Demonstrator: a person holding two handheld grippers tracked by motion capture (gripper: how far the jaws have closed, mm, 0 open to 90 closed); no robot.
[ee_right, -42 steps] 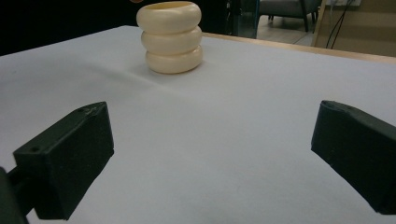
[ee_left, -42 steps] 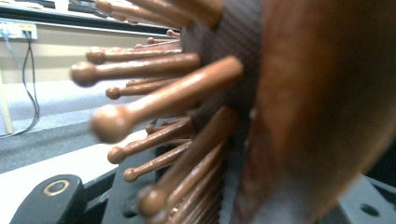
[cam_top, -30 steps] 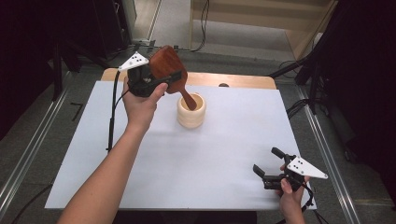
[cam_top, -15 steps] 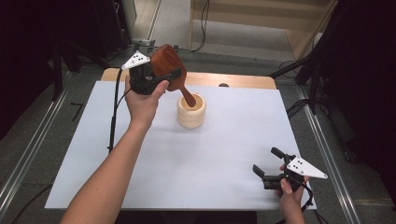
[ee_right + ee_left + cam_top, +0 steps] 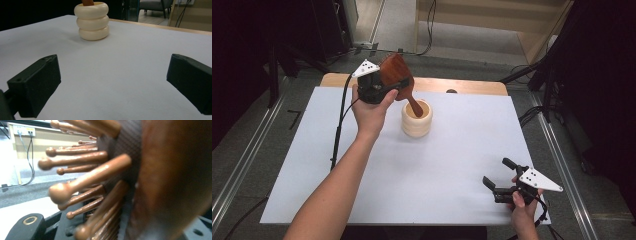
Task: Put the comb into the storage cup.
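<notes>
Care with the angle matters most, by the look of it: the hairbrush (image 5: 396, 74) leans steeply, its handle tip already inside the cream ribbed cup (image 5: 417, 119), so it should be lowered straight before being let go, lest the cup tip. The left hand-held gripper (image 5: 379, 90) is clamped on the brush by its head, above and just left of the cup. The right hand-held gripper (image 5: 501, 189) rests well apart near the tabletop (image 5: 452, 150) front edge, jaws spread and holding nothing.
</notes>
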